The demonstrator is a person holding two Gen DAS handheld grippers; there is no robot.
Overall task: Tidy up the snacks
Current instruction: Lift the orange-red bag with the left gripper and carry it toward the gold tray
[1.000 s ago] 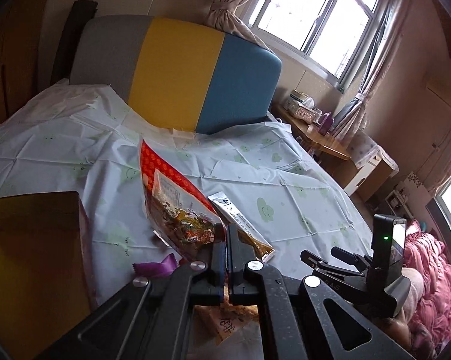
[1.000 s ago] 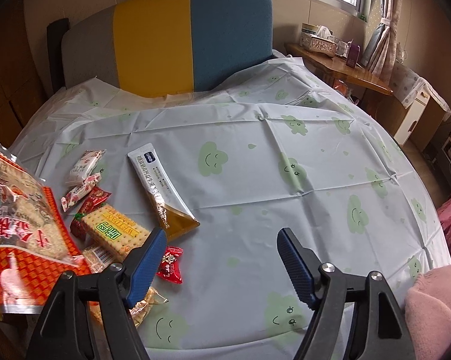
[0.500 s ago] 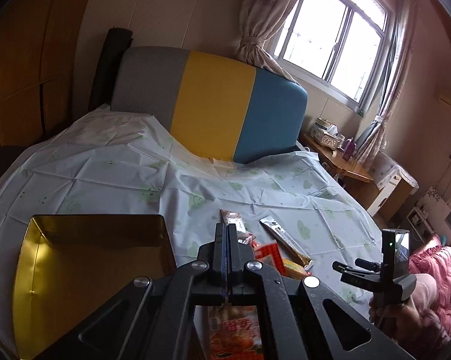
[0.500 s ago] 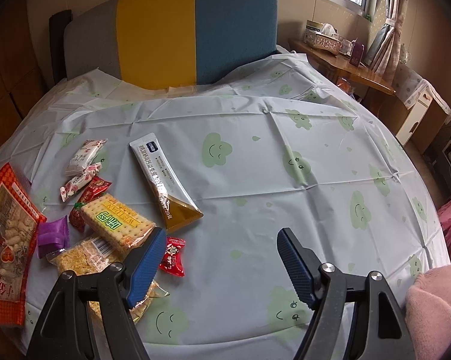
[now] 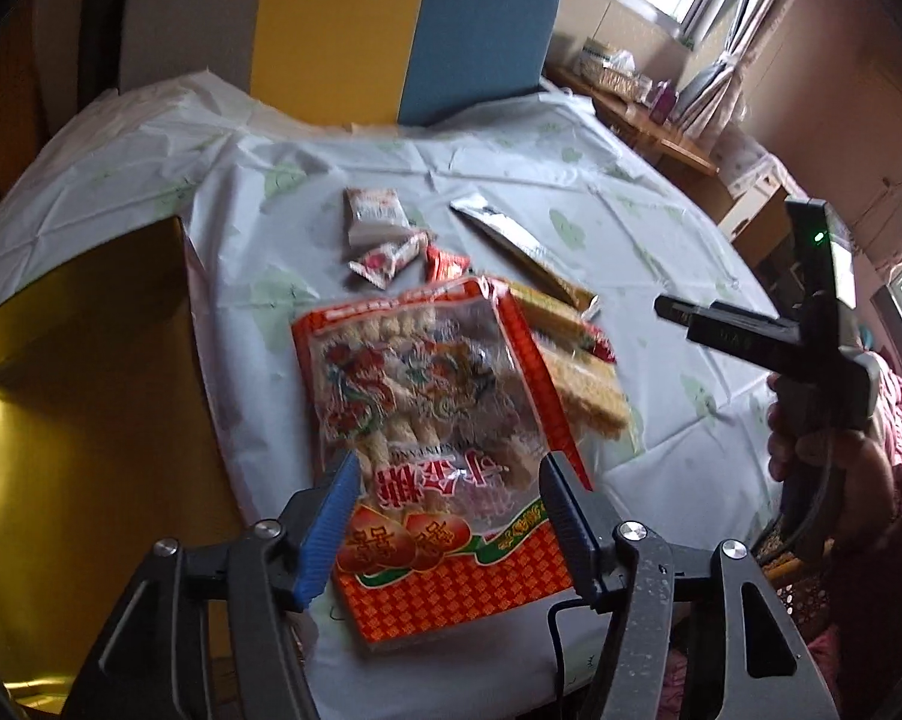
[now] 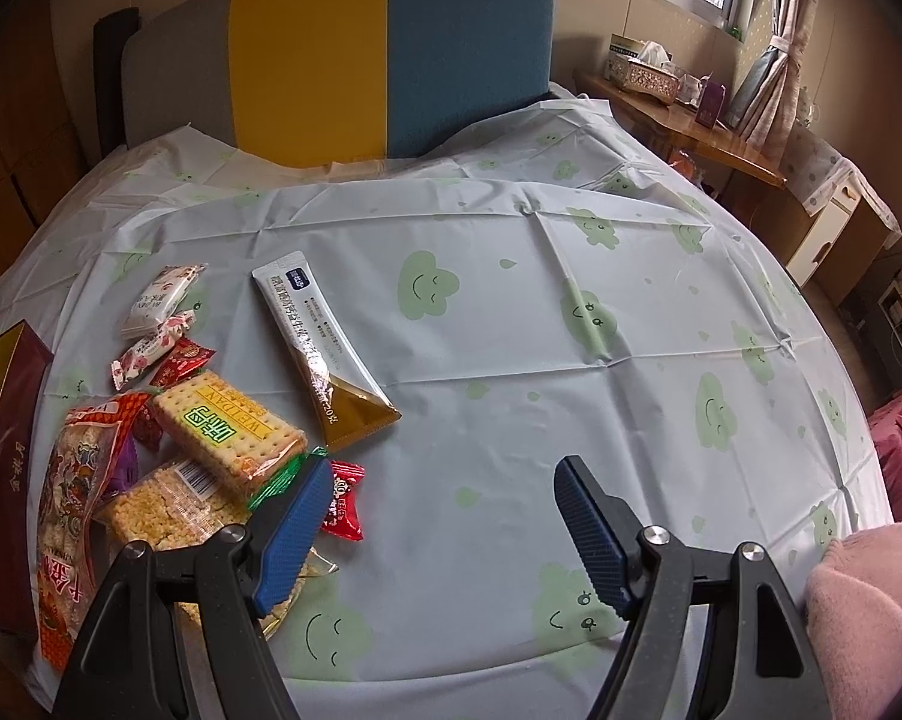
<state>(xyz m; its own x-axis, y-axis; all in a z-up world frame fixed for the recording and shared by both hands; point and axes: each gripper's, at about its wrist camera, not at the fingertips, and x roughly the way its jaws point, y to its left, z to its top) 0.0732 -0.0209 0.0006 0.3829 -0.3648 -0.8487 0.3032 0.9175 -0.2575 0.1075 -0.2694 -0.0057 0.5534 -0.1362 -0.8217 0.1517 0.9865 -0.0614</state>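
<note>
The red bag (image 5: 433, 420) lies flat on the sheet (image 6: 511, 300), partly over the snack pile, beside the gold box (image 5: 79, 390). Its clear window shows pale sticks inside. What shows of the box holds no snacks, so judge the sorting barely begun: crackers (image 6: 229, 426), sachet (image 6: 325, 348) and candies remain loose. Your left gripper (image 5: 445, 516) is opening above the bag, gripping nothing. Your right gripper (image 6: 445, 528) hangs wide, empty.
</note>
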